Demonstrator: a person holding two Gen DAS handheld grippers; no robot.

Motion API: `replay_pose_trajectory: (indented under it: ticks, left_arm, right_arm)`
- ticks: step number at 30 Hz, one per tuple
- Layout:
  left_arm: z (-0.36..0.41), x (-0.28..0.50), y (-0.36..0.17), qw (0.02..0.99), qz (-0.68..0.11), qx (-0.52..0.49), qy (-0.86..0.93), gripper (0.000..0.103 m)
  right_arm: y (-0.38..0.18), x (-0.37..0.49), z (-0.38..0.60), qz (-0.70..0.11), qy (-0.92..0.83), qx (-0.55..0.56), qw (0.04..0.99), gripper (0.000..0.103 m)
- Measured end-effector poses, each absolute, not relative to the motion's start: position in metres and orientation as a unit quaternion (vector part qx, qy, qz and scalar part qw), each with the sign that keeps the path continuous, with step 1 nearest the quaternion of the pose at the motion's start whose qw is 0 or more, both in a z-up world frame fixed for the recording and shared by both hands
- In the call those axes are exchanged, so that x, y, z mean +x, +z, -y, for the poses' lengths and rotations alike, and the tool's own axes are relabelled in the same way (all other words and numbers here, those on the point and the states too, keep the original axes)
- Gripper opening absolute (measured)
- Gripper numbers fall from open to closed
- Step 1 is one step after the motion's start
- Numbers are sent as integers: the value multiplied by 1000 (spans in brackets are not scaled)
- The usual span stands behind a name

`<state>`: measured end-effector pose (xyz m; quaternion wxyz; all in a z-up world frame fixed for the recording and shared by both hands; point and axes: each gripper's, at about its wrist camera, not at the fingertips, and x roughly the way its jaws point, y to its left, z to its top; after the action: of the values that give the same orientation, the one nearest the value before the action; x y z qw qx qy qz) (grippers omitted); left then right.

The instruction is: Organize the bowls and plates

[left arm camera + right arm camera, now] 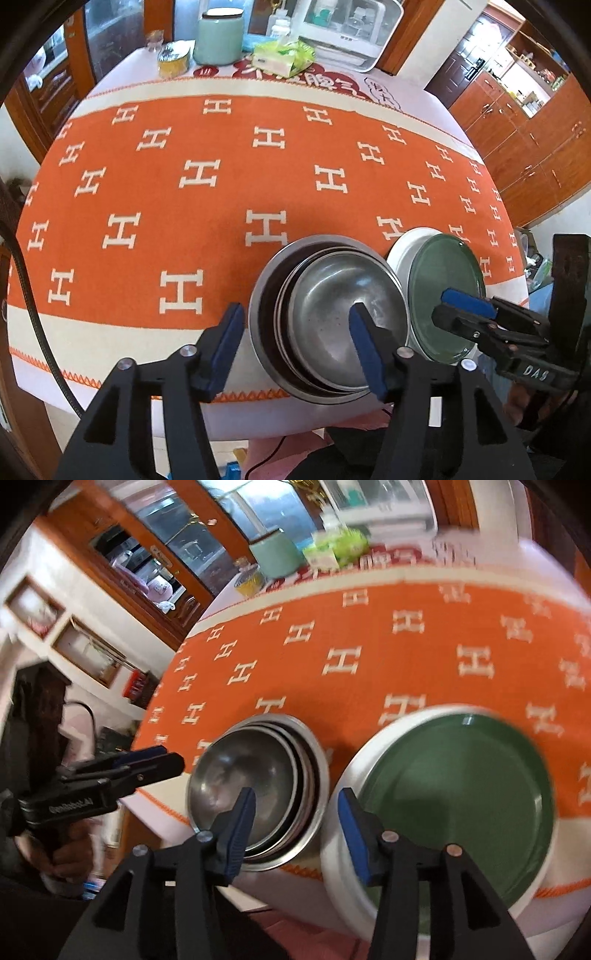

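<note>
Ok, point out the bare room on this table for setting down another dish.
The orange cloth lies bare left of and beyond the nested steel bowls. Crowded: the near edge, where the bowls sit beside the green plate on a white plate, and the far end around the green canister.

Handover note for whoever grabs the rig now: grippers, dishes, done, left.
Left gripper: open, jaws straddling the near rim of the nested steel bowls, not clamped.
Right gripper: open, holding nothing, over the gap between the bowls and plates.
Green plate sits on the white plate, both beside the bowls at the table's near edge.
Done: bowls nested, plates stacked.
Left: seemingly nothing loose on the orange cloth.
</note>
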<state>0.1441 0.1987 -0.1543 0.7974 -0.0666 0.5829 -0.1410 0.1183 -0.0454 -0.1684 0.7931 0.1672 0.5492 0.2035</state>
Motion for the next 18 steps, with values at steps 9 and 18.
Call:
replay_pose_trajectory:
  ticks: [9, 18]
  left_arm:
    - [-201, 151, -182, 761, -629, -74, -144, 69]
    - [-192, 162, -209, 722, -670, -63, -159, 70]
  right_arm:
    - [-200, 123, 56, -592, 194, 278, 731, 54]
    - [-223, 126, 52, -614, 191, 337, 688, 65]
